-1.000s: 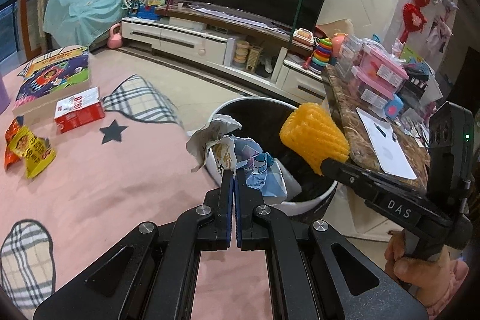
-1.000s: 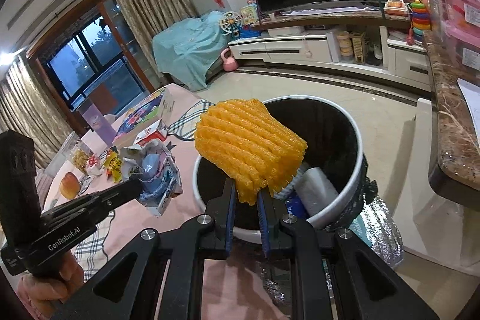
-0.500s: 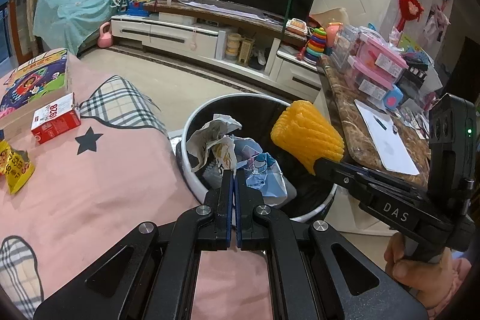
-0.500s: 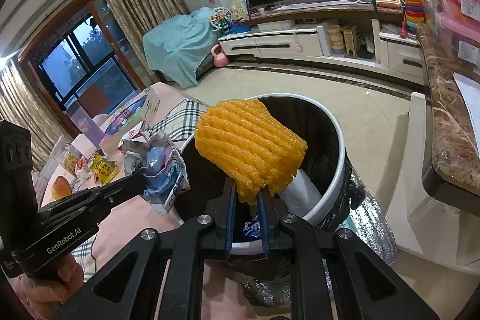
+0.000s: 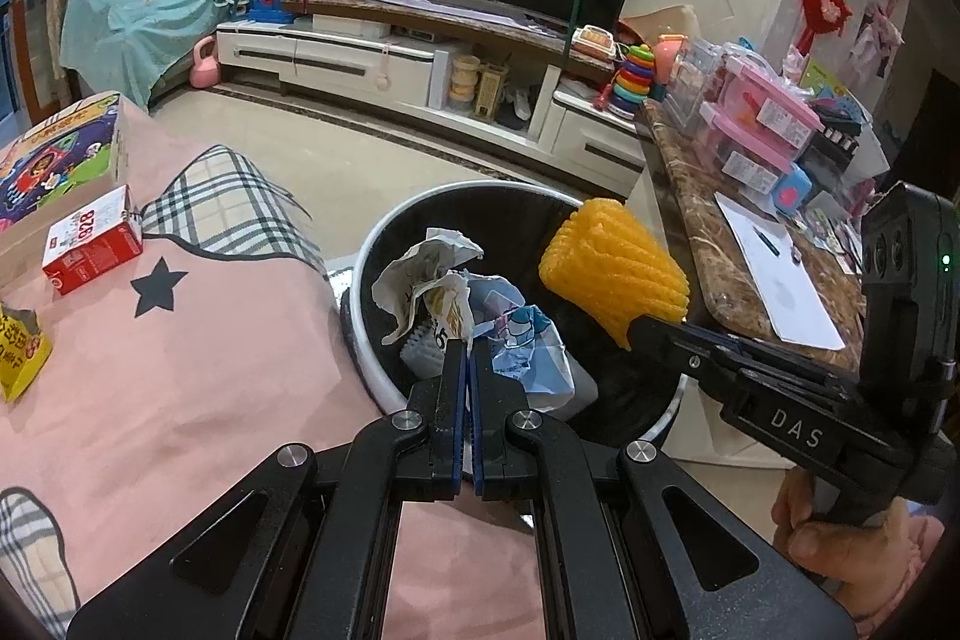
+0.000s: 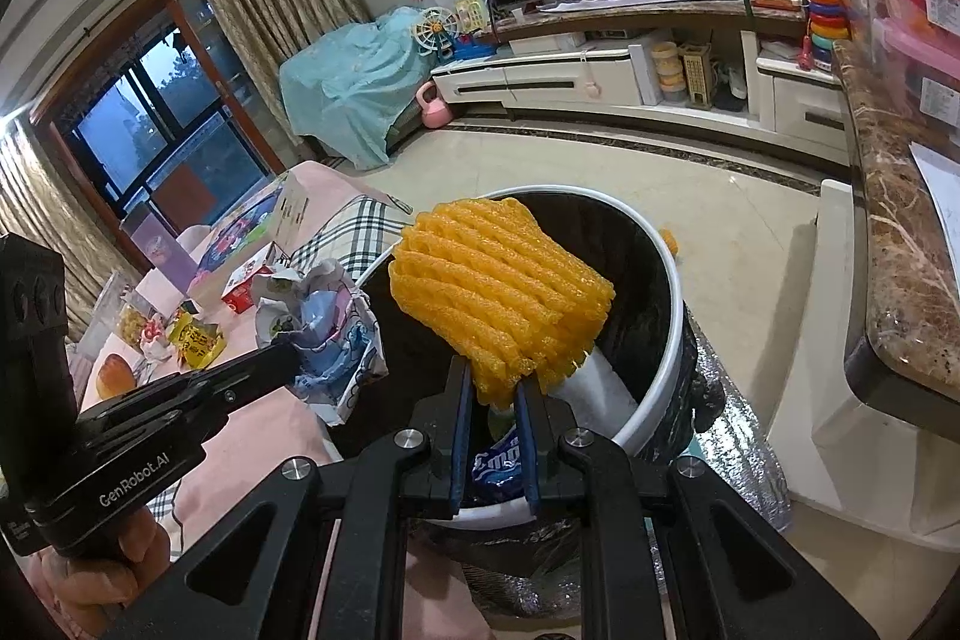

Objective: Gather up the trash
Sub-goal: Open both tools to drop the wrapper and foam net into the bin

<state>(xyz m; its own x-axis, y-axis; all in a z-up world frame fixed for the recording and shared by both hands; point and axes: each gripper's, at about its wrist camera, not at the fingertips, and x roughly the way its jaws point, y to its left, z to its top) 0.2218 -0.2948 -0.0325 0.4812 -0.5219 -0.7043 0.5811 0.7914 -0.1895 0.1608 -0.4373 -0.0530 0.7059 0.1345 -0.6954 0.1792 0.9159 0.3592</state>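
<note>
Living-room floor with a pink blanket beside a white-rimmed trash bin [image 5: 360, 292], both grippers poised over its mouth.

Left gripper [image 5: 467, 349] has its jaws pressed fully together on a bundle of crumpled wrappers [image 5: 480, 316], which hangs over the near side of the bin. Right gripper [image 6: 493, 388] has its jaws nearly closed, pinching the lower edge of a yellow foam fruit net [image 6: 498, 298] held above the bin opening. Both pieces look light and soft: the net should squash and spring back, so a pinch at its edge seems enough, while the thin, slippery wrappers are best held at a bunched fold. More litter, a yellow snack packet [image 5: 18, 352] and a red carton [image 5: 90, 244], lies on the blanket, well apart from the bin.
</note>
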